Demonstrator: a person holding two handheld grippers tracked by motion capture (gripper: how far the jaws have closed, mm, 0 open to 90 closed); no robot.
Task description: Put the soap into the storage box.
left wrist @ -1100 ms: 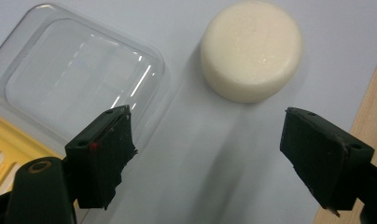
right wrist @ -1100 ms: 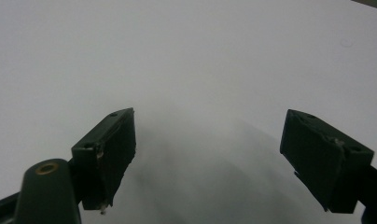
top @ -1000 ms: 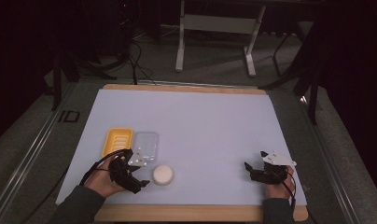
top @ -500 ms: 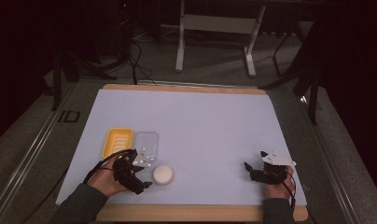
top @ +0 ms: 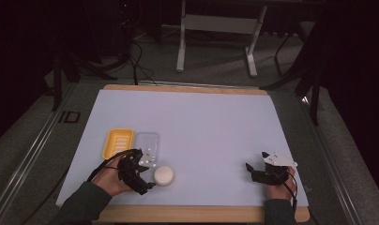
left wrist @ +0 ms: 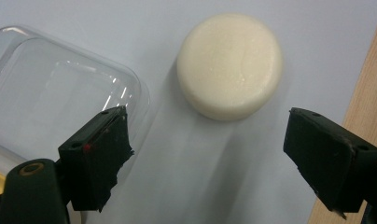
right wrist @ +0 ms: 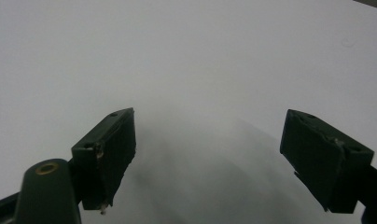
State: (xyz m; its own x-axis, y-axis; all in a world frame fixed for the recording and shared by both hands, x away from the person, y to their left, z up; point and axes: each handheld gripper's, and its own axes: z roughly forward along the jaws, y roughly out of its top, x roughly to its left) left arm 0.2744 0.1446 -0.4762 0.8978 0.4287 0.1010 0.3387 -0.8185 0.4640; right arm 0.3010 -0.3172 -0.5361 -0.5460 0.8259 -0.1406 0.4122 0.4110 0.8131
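Observation:
A round cream-white puck lies flat on the pale mat near the table's front left. My left gripper sits just to its left, open, its jaws wide apart and nothing between them. In the left gripper view the puck lies ahead of the jaws, beyond their tips, beside a clear plastic lid. A yellow tray and the clear lid lie side by side behind the left hand. My right gripper rests open on the mat at the front right, over bare mat.
The pale mat covers a wooden table whose front edge shows as a light strip. Chair legs, a metal stand and cables stand on the dark floor beyond the far edge.
The left hand and its gripper have shifted slightly toward the puck. The right gripper has stayed put.

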